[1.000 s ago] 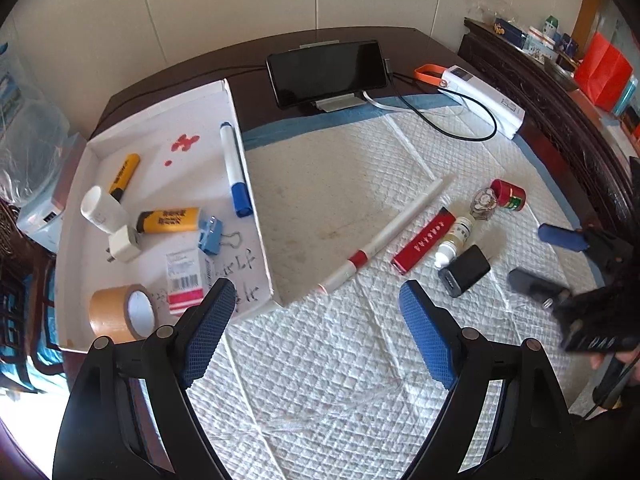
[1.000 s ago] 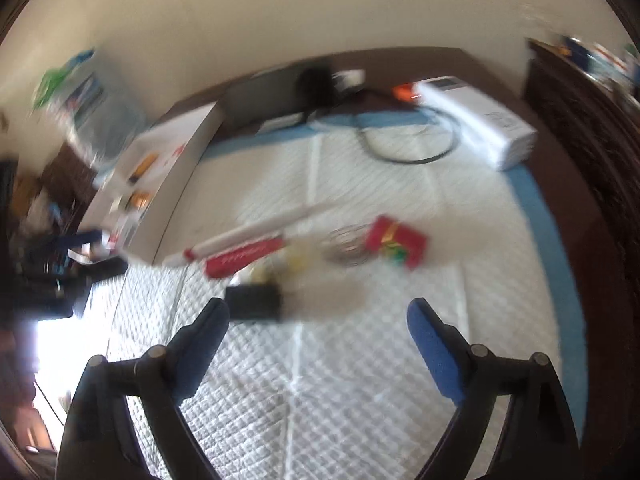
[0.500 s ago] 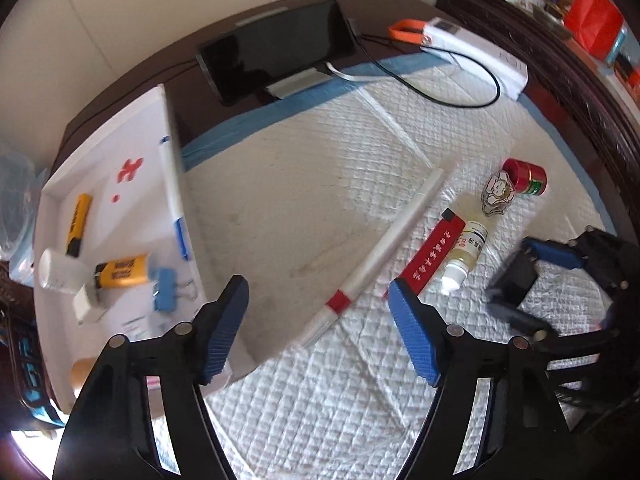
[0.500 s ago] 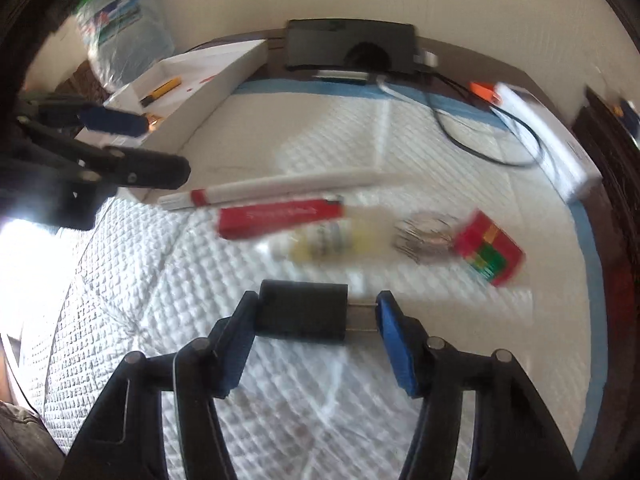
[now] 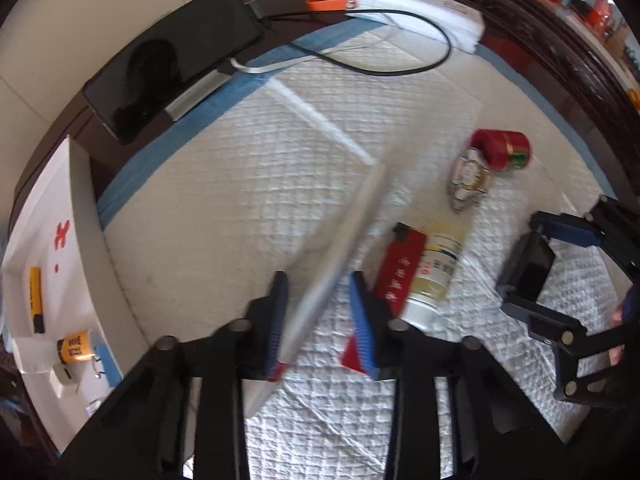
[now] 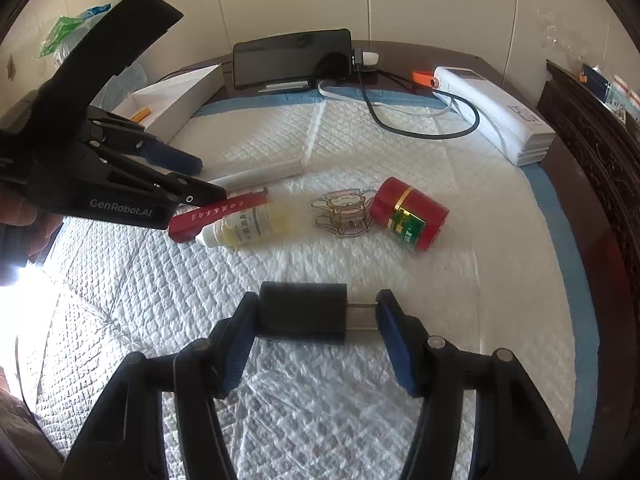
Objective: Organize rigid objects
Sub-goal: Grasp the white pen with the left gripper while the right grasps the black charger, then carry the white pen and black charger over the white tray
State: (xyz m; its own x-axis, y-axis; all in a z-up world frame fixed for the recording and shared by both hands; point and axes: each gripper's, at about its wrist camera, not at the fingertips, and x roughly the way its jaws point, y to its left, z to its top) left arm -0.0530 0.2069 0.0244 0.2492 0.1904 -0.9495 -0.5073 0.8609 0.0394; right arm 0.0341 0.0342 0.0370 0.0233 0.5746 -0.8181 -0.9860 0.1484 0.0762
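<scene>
Left gripper [image 5: 320, 316]: ribbed blue pads sit either side of the long white pen [image 5: 340, 248], a slim smooth cylinder with a red band near its lower end; the pen runs diagonally through the gap, blurred, and there is visible space on at least one side, so I cannot tell whether the pads have actually clamped it. In the right wrist view the same pen [image 6: 260, 174] lies flat on the quilted white pad [image 6: 320, 400], its near end hidden behind the left gripper [image 6: 200, 182]. Right gripper [image 6: 316, 320]: clenched on the black adapter [image 6: 302, 312], a matte rounded block with a short metal plug at its right end; one pad presses the block's left face, the other the plug tip. Adapter is held above the pad, near edge of the mat. On the pad, in a row: flat red rectangular box [image 6: 218, 214] touching a small translucent bottle [image 6: 244, 228] of yellowish liquid with a white nozzle cap; just beside it a clear cartoon-print hair clip [image 6: 342, 212]; then a glossy red cylindrical tin [image 6: 408, 214] lying on its side with a green-gold label. White cardboard tray [image 5: 60, 208] at left edge of pad holds a yellow marker [image 5: 35, 300], a yellow-labelled small cylinder [image 5: 76, 350] and a blue binder clip [image 5: 110, 364]. Rear of table: black phone [image 6: 292, 58] propped on a stand, white ridged power strip [image 6: 496, 114], looping black cable [image 6: 424, 132]
</scene>
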